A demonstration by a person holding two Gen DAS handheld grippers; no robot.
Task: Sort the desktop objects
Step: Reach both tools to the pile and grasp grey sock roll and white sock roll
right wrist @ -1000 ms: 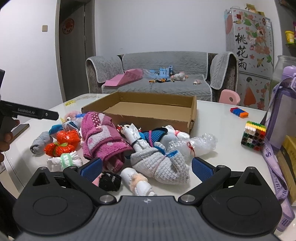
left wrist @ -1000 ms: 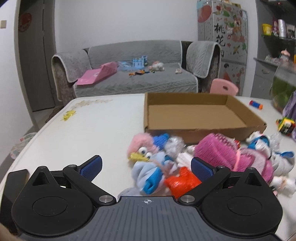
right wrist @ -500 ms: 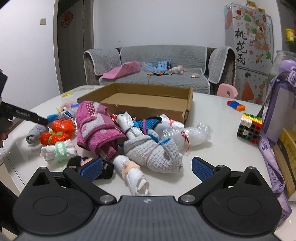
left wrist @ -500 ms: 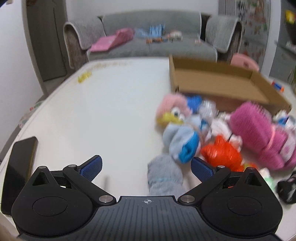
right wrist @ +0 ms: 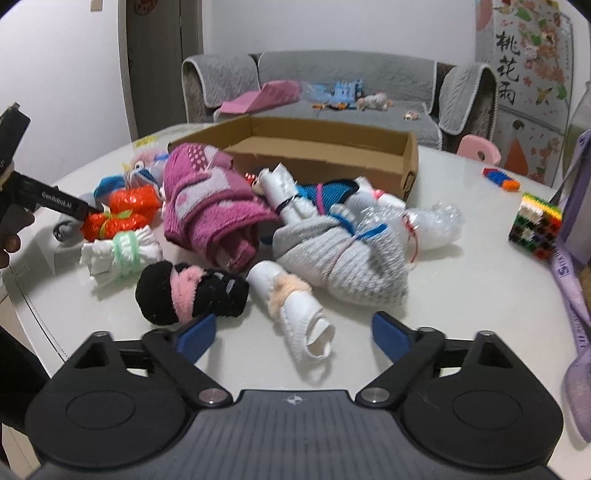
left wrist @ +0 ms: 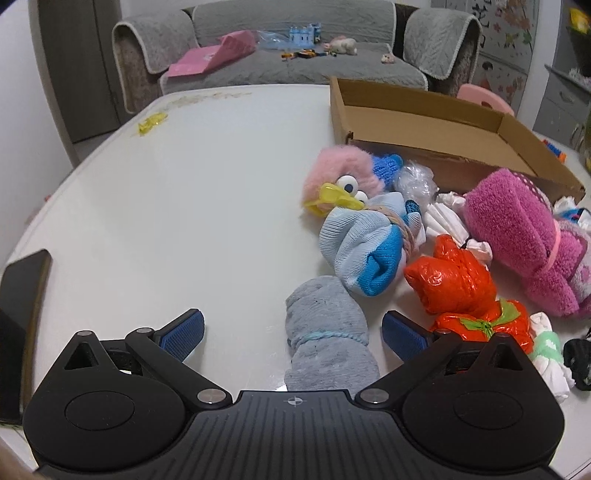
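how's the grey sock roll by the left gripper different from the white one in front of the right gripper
The grey sock roll is a plain, thick bundle tied with thin light-blue yarn; the white sock roll is slimmer, bound by a fuzzy peach band, with an open cuff at its near end. The grey one lies apart from the pile, the white one against the black roll. Both are tied, lying on the table.

White glossy worktop (left wrist: 192,192) up front. Behind it a grey quilted sofa (right wrist: 332,74) against a plain white wall (right wrist: 332,22); dark grey door (right wrist: 162,66) at left. Right side: cabinet (right wrist: 528,85) with flower decals and Chinese characters, pink chair back (right wrist: 480,147) just before it.
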